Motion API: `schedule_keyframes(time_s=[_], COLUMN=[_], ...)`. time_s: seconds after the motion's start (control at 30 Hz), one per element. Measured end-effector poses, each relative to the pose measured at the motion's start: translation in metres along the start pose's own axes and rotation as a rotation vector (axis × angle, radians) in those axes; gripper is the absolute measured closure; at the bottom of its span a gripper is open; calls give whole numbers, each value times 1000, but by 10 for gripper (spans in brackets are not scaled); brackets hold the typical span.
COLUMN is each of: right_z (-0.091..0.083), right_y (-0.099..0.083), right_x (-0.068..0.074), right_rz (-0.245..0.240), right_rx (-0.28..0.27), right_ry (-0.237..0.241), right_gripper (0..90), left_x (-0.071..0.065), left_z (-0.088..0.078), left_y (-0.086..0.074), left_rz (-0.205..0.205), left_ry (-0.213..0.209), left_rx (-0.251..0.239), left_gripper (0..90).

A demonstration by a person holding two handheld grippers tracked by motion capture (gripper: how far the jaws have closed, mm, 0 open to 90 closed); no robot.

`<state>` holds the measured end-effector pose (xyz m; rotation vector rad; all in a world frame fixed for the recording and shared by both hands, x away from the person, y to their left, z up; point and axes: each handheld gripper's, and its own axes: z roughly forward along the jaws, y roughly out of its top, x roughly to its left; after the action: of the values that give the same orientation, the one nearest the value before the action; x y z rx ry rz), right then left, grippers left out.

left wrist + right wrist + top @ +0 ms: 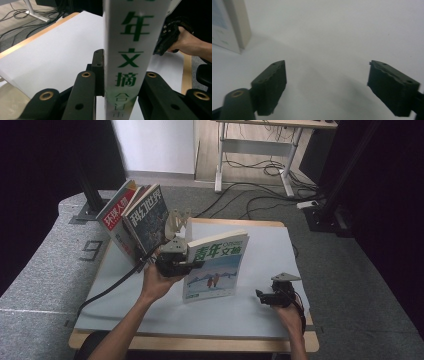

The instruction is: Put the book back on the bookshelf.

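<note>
Clamping the spine of the green-titled magazine (130,50), the left gripper (122,82) has its two black fingers (98,72) pressed against either face of the white spine, which rises straight up between them with its green characters running down towards the finger roots. From the high view the same magazine (215,267) stands upright on the pale table (265,245), its cover facing the person, with the left gripper (172,260) at its left edge. Just behind those fingers, two more magazines (135,215) lean together.

Well apart from the held magazine, the right gripper (275,295) sits low over bare table with its fingers (272,82) spread wide and nothing between them (327,87). A corner of the magazine (229,25) lies far off beyond its one finger, not touching either.
</note>
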<state>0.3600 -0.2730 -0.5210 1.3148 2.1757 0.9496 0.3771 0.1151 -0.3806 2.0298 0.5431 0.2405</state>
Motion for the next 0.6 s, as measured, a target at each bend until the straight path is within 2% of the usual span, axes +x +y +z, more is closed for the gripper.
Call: schedule_keyframes(time_s=[0.13, 0.23, 0.3, 0.6], right_z=[6, 12, 13, 13], right_y=[-3, -7, -9, -11], right_x=[0, -2, -3, -3], right_rz=[2, 17, 36, 38], right_rx=[29, 49, 42, 28], right_ry=[-9, -24, -20, -21], right_gripper=[112, 0, 0, 0], left_x=[0, 1, 2, 6], left_z=[-3, -6, -8, -22], left_y=[1, 2, 3, 8], left_rz=[-3, -7, -11, -17], left_ry=[9, 22, 30, 60], left_rx=[3, 9, 11, 19], left_gripper=[741, 741, 741, 741])
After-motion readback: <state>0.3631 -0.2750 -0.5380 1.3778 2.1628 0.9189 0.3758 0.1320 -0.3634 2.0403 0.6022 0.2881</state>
